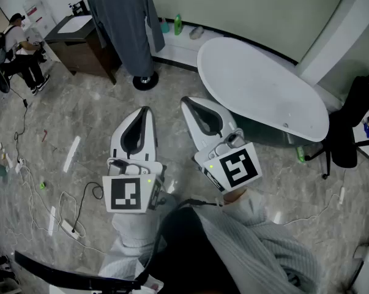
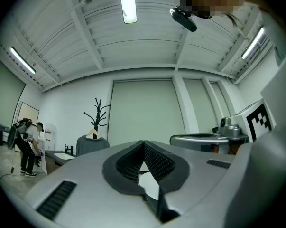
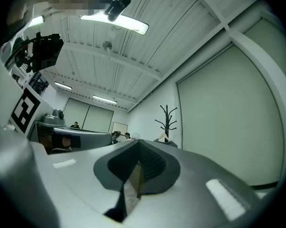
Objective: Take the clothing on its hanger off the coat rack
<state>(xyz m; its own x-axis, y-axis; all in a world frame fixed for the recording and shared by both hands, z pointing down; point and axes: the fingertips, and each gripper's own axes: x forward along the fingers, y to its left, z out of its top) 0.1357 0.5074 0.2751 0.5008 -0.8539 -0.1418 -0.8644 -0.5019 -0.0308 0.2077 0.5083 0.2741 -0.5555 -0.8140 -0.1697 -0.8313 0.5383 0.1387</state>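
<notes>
A grey long-sleeved garment (image 1: 126, 26) hangs on a hanger from a black coat rack whose round base (image 1: 145, 80) stands on the marble floor, far ahead of both grippers. My left gripper (image 1: 146, 109) and right gripper (image 1: 185, 101) are held side by side near my body, both shut with nothing between the jaws, pointing roughly toward the rack. In the left gripper view the branched rack (image 2: 99, 115) and the garment (image 2: 91, 145) are small and distant, left of the shut left gripper (image 2: 143, 143). The right gripper view shows the rack (image 3: 167, 120) beyond the shut right gripper (image 3: 139, 142).
A white oval table (image 1: 260, 87) stands to the right of the rack. A brown cabinet (image 1: 80, 45) is on the left, with a person (image 1: 22, 51) beyond it. A black chair (image 1: 349, 127) is at the right. Cables (image 1: 68, 207) lie on the floor at the left.
</notes>
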